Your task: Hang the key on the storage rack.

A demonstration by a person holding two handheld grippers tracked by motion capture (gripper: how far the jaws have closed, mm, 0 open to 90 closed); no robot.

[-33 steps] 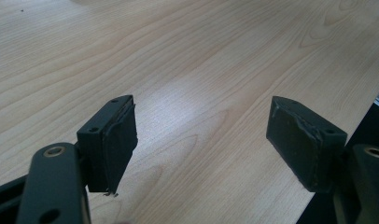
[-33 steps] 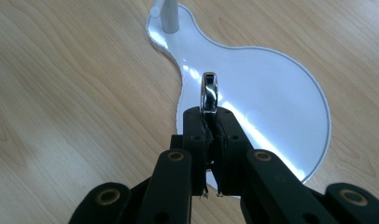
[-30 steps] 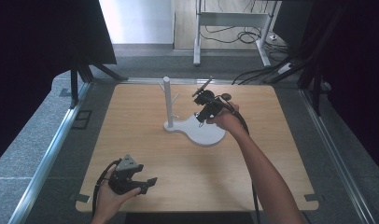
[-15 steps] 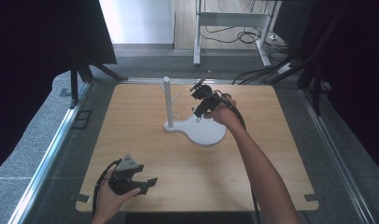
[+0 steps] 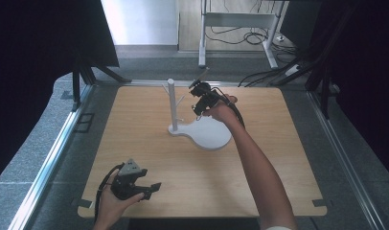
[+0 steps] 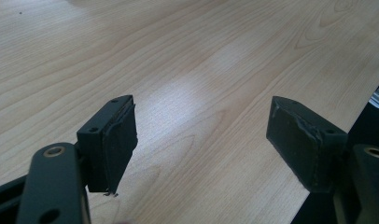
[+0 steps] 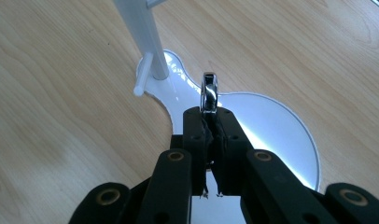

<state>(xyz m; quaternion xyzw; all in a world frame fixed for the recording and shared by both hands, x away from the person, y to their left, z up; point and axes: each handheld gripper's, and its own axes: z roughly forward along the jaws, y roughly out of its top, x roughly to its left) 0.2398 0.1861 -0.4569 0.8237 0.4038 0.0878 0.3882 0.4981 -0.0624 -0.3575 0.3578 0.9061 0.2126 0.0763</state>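
Right gripper view: your right gripper (image 7: 209,116) is clamped on a ring (image 7: 209,92), the stand's peg (image 7: 144,73) at eleven o'clock. Keep the ring level and slide it onto the peg. Left gripper (image 6: 201,135) rests, jaws apart.

Shiny chrome metal ring (image 7: 209,92), glossy white plastic stand (image 7: 271,122), matt pale wood-grain table (image 7: 52,93)

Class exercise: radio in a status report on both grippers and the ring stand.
Right gripper shut on shiny silver metal ring, beside white pegged stand. Left gripper open, empty. Path clear.
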